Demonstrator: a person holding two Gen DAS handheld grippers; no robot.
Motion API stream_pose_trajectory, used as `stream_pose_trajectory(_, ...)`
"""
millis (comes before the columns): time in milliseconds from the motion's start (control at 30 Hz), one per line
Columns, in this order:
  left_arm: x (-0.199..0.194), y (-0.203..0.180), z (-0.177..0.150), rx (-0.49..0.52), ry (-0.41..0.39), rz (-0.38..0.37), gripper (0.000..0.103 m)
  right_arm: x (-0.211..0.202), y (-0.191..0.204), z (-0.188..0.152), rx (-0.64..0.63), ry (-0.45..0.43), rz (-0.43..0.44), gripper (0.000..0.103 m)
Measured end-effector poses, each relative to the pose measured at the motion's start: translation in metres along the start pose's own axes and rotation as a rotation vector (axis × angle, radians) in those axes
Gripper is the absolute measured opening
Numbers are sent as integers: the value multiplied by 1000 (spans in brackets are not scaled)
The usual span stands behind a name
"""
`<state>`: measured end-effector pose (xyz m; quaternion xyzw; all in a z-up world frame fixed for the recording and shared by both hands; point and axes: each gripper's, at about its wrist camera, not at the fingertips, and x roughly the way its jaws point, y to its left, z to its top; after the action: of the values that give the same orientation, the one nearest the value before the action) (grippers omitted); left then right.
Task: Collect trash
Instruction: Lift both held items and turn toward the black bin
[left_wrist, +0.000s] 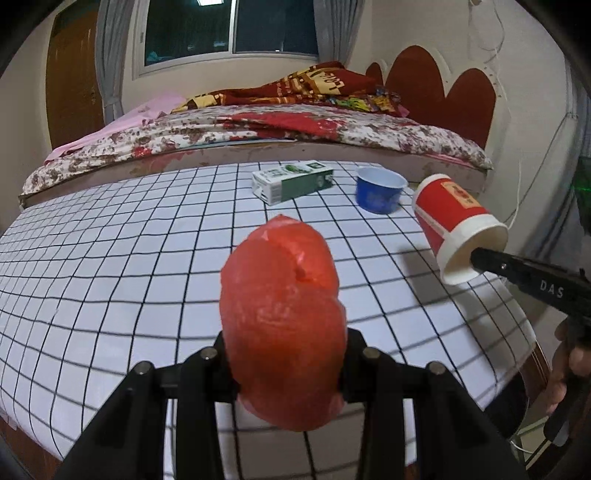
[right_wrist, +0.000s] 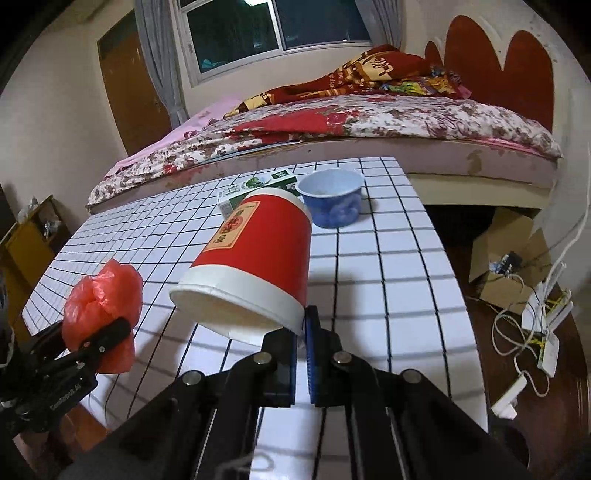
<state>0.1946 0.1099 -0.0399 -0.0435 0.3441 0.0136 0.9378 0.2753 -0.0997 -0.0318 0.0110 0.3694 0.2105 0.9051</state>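
My left gripper (left_wrist: 284, 354) is shut on a crumpled red plastic bag (left_wrist: 282, 314) and holds it above the checkered table (left_wrist: 110, 258); the bag also shows in the right wrist view (right_wrist: 101, 302). My right gripper (right_wrist: 304, 332) is shut on the rim of a red and white paper cup (right_wrist: 258, 254), held tilted on its side above the table; the cup also shows in the left wrist view (left_wrist: 456, 225). A green and white carton (left_wrist: 291, 181) and a blue bowl (left_wrist: 380, 188) sit at the table's far side.
A bed (left_wrist: 258, 125) with floral bedding runs along the table's far edge. In the right wrist view, a cardboard box (right_wrist: 506, 247) and a tangle of cables with power strips (right_wrist: 535, 332) lie on the floor to the right of the table.
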Motion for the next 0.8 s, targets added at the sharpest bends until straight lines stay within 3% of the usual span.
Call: stream_pose_trajectory(800, -52, -60, -36, 56, -28, -83, 39, -108, -40, -66, 67, -69, -48, 4)
